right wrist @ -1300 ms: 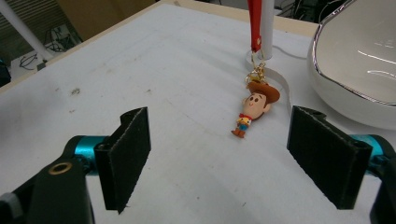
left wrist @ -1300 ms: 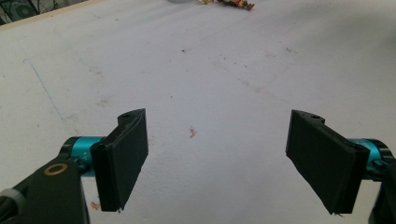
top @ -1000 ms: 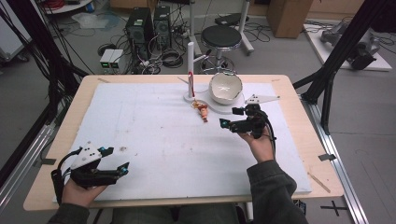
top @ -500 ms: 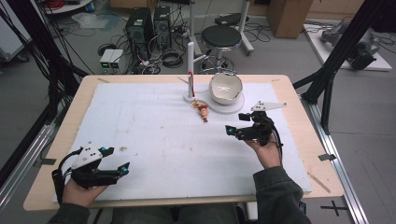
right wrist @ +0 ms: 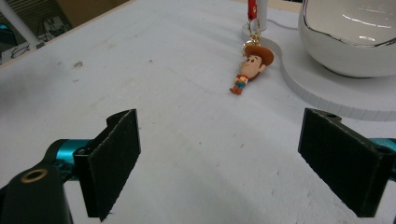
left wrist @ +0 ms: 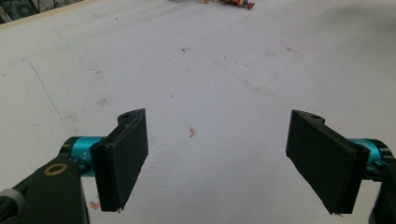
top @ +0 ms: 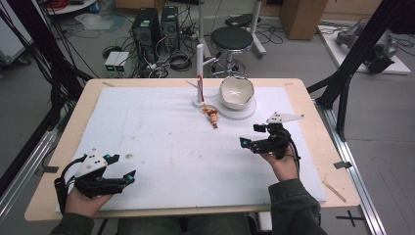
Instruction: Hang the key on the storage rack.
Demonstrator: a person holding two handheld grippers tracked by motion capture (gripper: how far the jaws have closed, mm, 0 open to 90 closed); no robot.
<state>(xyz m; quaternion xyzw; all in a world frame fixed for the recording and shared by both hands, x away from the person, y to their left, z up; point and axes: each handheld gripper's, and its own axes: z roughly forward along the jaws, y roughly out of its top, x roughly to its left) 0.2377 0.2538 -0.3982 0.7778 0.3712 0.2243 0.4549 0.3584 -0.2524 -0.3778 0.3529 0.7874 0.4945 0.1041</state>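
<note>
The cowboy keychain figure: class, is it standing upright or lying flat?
Lying flat: the cowboy keychain figure rests on the white table cover, hat toward the post.

Even, bright light; soft shadows, slight blur.

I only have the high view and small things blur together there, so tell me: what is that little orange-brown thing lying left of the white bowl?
Observer: In the right gripper view it is a cowboy figure keychain, lying flat on the white table cover.
Operator: Is it attached to the white post?
Observer: Its gold ring lies at the foot of the white post, beside a red strap; whether they are joined I cannot tell.
Operator: Is the right gripper holding anything?
Observer: No. The right gripper has its jaws wide open with nothing between them, short of the keychain.
Operator: And the left?
Observer: The left gripper is open too, over bare cover.
</note>
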